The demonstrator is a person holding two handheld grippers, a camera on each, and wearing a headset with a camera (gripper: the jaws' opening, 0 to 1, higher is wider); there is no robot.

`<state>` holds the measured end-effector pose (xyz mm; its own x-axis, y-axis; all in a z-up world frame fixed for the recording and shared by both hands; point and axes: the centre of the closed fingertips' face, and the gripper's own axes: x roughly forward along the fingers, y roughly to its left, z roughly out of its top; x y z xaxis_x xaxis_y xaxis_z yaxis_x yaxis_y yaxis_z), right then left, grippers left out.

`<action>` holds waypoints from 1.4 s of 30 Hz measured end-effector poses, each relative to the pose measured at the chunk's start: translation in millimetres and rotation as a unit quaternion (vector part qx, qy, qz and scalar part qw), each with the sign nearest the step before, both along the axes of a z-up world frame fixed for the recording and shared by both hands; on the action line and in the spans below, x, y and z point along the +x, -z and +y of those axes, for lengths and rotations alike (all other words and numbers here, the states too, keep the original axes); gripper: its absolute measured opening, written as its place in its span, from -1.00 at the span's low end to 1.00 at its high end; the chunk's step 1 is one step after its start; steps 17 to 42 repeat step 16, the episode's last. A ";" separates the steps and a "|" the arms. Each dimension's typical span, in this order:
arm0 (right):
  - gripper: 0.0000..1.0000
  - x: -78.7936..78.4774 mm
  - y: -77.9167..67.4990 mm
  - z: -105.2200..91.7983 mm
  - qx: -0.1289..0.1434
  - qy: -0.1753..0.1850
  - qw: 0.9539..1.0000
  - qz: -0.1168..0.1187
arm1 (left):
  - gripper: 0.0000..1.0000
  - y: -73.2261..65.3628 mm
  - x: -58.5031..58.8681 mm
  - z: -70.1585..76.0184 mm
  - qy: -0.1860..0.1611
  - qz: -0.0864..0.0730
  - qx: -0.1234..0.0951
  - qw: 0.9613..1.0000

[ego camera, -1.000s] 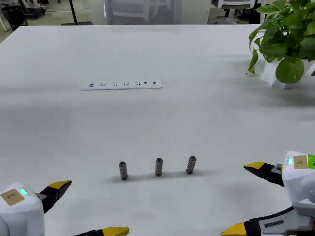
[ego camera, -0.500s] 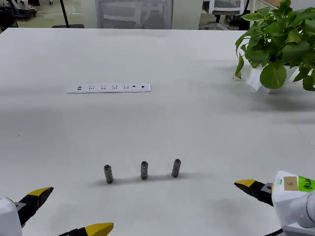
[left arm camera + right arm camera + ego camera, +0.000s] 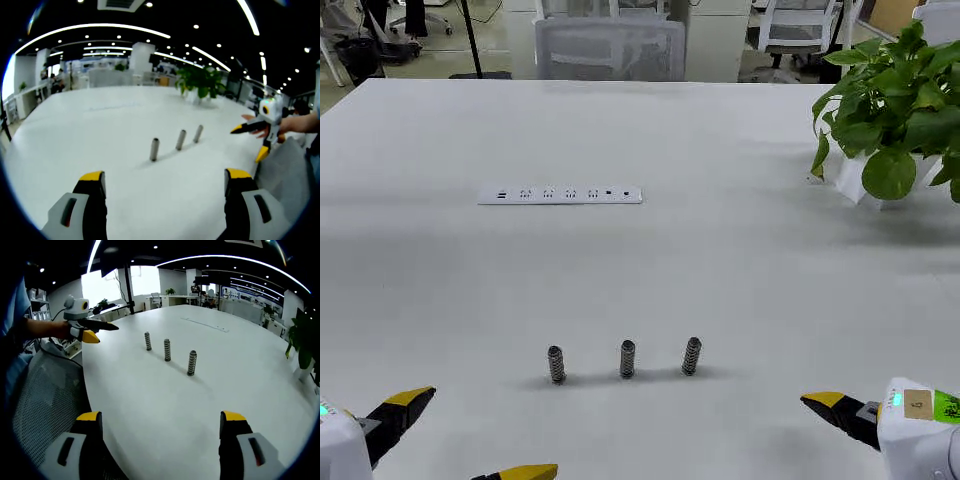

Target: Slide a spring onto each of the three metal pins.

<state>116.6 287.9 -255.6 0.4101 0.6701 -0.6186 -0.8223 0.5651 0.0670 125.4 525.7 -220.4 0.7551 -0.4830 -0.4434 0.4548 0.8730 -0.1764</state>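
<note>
1. White table (image 3: 720,250), office room: chair (image 3: 610,45) top centre, plant (image 3: 895,110) upper right, power strip (image 3: 560,195) left of centre.
2. Springs (image 3: 627,359): three, upright, one row, lower centre.
3. Left gripper (image 3: 165,175), right gripper (image 3: 161,416): jaws wide apart, holding nothing.

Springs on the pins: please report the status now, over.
Left gripper and right gripper open, empty. Three springs upright in a row on the table, apart from both grippers. Nothing in the way.

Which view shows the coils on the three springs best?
Right gripper view: the three springs stand close, with coils distinct on each. Head view shows them upright in a row but small. Left gripper view blurs them into smooth posts.
</note>
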 end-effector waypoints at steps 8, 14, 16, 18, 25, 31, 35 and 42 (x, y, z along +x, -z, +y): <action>0.96 1.3 -4.0 -5.6 0.006 0.018 1.000 -0.011 | 1.00 2.3 -6.6 -3.0 -0.001 0.005 -0.006 1.000; 0.97 -9.8 -8.1 -5.9 0.000 0.009 1.000 -0.018 | 1.00 6.4 -10.8 -4.4 -0.013 0.011 -0.023 1.000; 0.97 -12.0 -9.8 -6.5 0.001 0.007 1.000 -0.021 | 1.00 6.8 -11.1 -4.2 -0.013 0.009 -0.022 1.000; 0.97 -12.0 -9.8 -6.5 0.001 0.007 1.000 -0.021 | 1.00 6.8 -11.1 -4.2 -0.013 0.009 -0.022 1.000; 0.97 -12.0 -9.8 -6.5 0.001 0.007 1.000 -0.021 | 1.00 6.8 -11.1 -4.2 -0.013 0.009 -0.022 1.000; 0.97 -12.0 -9.8 -6.5 0.001 0.007 1.000 -0.021 | 1.00 6.8 -11.1 -4.2 -0.013 0.009 -0.022 1.000; 0.97 -12.0 -9.8 -6.5 0.001 0.007 1.000 -0.021 | 1.00 6.8 -11.1 -4.2 -0.013 0.009 -0.022 1.000; 0.97 -12.0 -9.8 -6.5 0.001 0.007 1.000 -0.021 | 1.00 6.8 -11.1 -4.2 -0.013 0.009 -0.022 1.000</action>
